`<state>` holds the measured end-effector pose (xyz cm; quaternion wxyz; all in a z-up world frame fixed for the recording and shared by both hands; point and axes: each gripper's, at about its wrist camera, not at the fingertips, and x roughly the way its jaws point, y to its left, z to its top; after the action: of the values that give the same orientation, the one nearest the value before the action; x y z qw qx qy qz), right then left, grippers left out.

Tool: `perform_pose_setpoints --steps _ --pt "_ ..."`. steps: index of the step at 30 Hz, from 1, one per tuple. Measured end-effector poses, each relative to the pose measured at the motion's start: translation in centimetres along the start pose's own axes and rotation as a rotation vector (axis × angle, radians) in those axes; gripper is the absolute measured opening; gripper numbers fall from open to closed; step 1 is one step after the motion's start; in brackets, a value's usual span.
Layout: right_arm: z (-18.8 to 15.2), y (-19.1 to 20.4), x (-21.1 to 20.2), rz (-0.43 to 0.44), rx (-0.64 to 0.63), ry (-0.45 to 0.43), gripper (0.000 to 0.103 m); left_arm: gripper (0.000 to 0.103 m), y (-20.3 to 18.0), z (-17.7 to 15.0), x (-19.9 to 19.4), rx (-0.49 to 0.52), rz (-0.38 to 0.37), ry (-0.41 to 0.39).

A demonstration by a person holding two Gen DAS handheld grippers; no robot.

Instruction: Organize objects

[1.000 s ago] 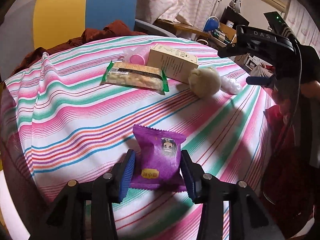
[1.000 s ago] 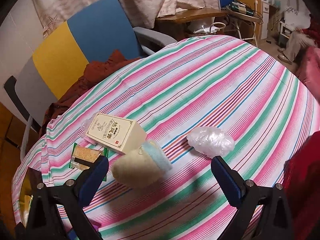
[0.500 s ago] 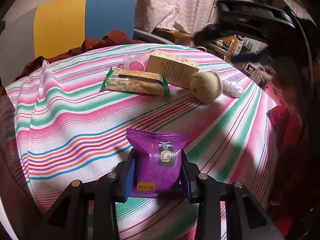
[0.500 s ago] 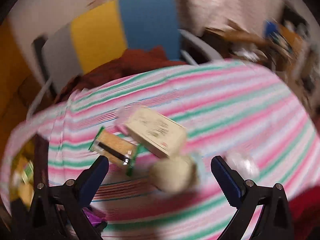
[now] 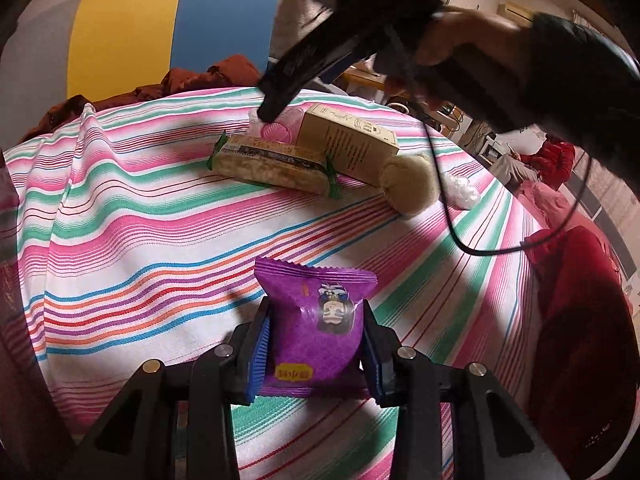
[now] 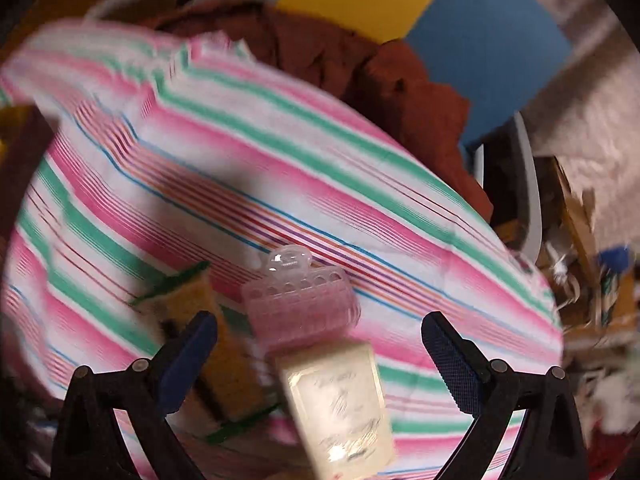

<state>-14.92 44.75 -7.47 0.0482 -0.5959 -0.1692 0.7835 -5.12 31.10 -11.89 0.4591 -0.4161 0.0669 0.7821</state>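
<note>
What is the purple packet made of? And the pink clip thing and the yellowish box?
The purple packet, pinched in the left tongs, looks like shiny plastic film: it glints and has crimped zigzag ends. The pink clip seems to be see-through hard plastic, with moulded holes. The box looks like matte printed cardboard with sharp folded edges, possibly wrapped in clear film.

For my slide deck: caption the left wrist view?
Left hand-held gripper clamps purple snack packet over striped tablecloth.

A purple snack packet (image 5: 316, 328) stood upright, pinched at both sides. On the striped cloth lay a green-ended cracker pack (image 5: 274, 165), a tan carton (image 5: 346, 142), a pink plastic case (image 6: 300, 300), a cream ball (image 5: 406, 184) and a clear bag (image 5: 462, 192).
</note>
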Motion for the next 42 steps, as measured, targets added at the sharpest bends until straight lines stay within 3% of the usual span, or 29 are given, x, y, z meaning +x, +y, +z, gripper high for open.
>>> perform_pose_setpoints --steps 3,4,6,10,15,21,25,31,34,42 --pt "0.6 -0.1 1.5 0.006 -0.027 0.037 0.102 0.039 0.0 0.0 0.0 0.0 0.0 0.0" --pt "0.7 -0.2 1.7 0.012 -0.027 0.04 0.097 0.039 0.0 0.0 0.0 0.0 0.0 -0.001" --pt "0.7 -0.6 2.1 0.047 0.003 0.046 0.068 0.039 0.0 0.0 0.0 0.0 0.001 -0.001" --pt "-0.1 -0.7 1.3 0.081 0.068 0.008 0.068 0.039 -0.2 -0.1 -0.1 0.003 0.003 -0.003" --pt "-2.1 -1.0 -3.0 0.1 0.204 -0.125 0.068 0.039 -0.2 0.0 0.0 0.008 0.009 -0.005" --pt "-6.8 -0.6 -9.1 0.241 0.422 -0.319 0.068 0.038 -0.1 -0.1 -0.1 0.004 0.008 -0.004" --pt "-10.6 0.2 -11.1 0.304 0.542 -0.395 0.064 0.036 -0.1 0.2 -0.3 -0.006 0.014 0.003" --pt "-12.8 0.9 -9.6 0.339 0.658 -0.431 0.054 0.036 -1.4 0.6 -2.8 -0.004 0.046 -0.028" --pt "-12.9 0.5 -8.9 0.329 0.663 -0.412 0.043 0.036 -2.4 1.0 -4.9 0.009 0.058 -0.067" --pt "-13.6 -0.3 -8.0 0.274 0.686 -0.387 0.042 0.036 -2.8 -0.6 -6.5 0.009 0.082 -0.057"
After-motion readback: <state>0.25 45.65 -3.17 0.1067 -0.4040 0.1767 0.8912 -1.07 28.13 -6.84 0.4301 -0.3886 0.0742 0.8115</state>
